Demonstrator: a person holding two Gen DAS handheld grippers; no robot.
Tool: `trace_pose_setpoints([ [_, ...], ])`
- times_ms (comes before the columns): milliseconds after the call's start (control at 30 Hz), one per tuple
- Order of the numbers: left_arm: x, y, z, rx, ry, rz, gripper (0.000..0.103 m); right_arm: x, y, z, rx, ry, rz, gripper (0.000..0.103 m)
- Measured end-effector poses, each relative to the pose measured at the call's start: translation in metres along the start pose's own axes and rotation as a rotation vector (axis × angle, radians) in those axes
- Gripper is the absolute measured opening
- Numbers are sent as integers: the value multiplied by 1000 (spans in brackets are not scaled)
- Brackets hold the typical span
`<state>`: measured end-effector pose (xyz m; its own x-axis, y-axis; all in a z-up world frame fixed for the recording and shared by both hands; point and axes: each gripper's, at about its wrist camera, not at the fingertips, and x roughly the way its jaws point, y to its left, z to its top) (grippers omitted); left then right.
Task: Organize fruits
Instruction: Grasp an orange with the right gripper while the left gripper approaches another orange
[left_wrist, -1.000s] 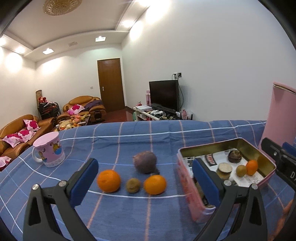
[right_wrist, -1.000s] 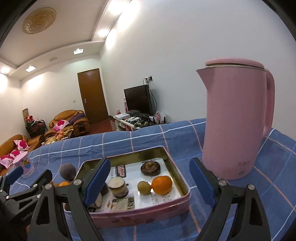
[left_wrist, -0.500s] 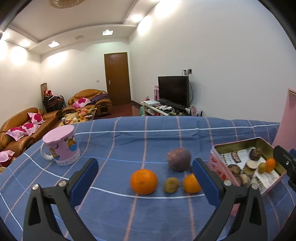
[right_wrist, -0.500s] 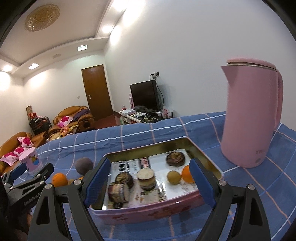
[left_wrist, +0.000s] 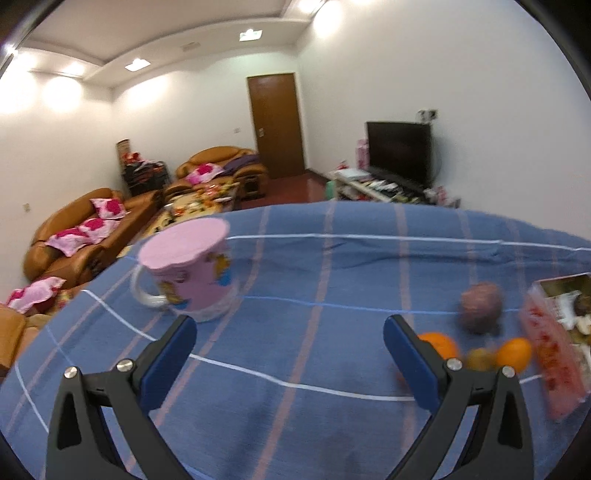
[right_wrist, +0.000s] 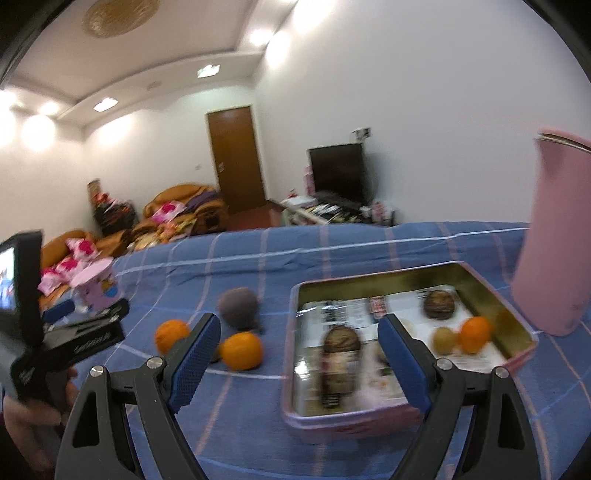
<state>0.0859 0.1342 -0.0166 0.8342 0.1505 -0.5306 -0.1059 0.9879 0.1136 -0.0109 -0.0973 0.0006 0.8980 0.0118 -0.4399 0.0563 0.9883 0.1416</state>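
Observation:
On the blue striped cloth lie two oranges (right_wrist: 242, 350) (right_wrist: 170, 333), a small brownish kiwi (left_wrist: 480, 359) between them, and a dull purple round fruit (right_wrist: 238, 307) behind. A pink tin tray (right_wrist: 354, 422) to their right holds an orange (right_wrist: 474, 333), a kiwi (right_wrist: 444, 339) and several dark round pieces. My left gripper (left_wrist: 290, 354) is open over bare cloth, the loose fruit just right of its right finger. My right gripper (right_wrist: 299, 350) is open above the tray's near left part, holding nothing. The left gripper (right_wrist: 70, 332) shows at the left of the right wrist view.
A pink lidded mug (left_wrist: 190, 267) stands on the cloth ahead of my left gripper's left finger. A tall pink kettle (right_wrist: 554, 236) rises right of the tray. Beyond the table's far edge are sofas, a TV and a door.
Both views have swung left. The fruit and tray slid right in the left wrist view and the mug came near. In the right wrist view the kettle went to the right edge and loose fruit appeared.

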Motion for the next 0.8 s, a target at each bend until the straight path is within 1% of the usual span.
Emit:
trace_pose_setpoints([
  [67, 7, 10, 1, -12, 20, 14, 103, 11, 14, 0, -38, 43, 21, 88],
  [100, 10, 15, 1, -27, 28, 18, 103, 15, 18, -1, -52, 58, 26, 83],
  [133, 11, 18, 2, -38, 32, 17, 103, 21, 25, -1, -72, 82, 38, 74],
  [167, 12, 22, 3, -50, 32, 14, 103, 24, 29, -2, -81, 98, 46, 69],
  [200, 11, 23, 3, -53, 30, 16, 103, 31, 34, -2, -101, 129, 61, 57],
  [233, 11, 23, 2, -53, 29, 17, 103, 36, 38, -3, -117, 156, 72, 50],
  [333, 10, 22, 2, -39, 26, 20, 103, 49, 44, -6, -151, 219, 106, 47],
  [433, 9, 22, 2, -45, 27, 10, 103, 56, 48, -6, -187, 233, 98, 47],
  [567, 9, 25, 7, -58, 29, -7, 103, 72, 60, -8, -294, 287, 70, 47],
  [633, 9, 26, 7, -62, 27, -8, 103, 79, 64, -10, -336, 318, 50, 43],
  [700, 8, 28, 8, -69, 28, -13, 103, 84, 68, -11, -402, 321, 11, 42],
  [800, 8, 29, 8, -74, 33, -18, 103, 87, 69, -10, -457, 323, -1, 42],
])
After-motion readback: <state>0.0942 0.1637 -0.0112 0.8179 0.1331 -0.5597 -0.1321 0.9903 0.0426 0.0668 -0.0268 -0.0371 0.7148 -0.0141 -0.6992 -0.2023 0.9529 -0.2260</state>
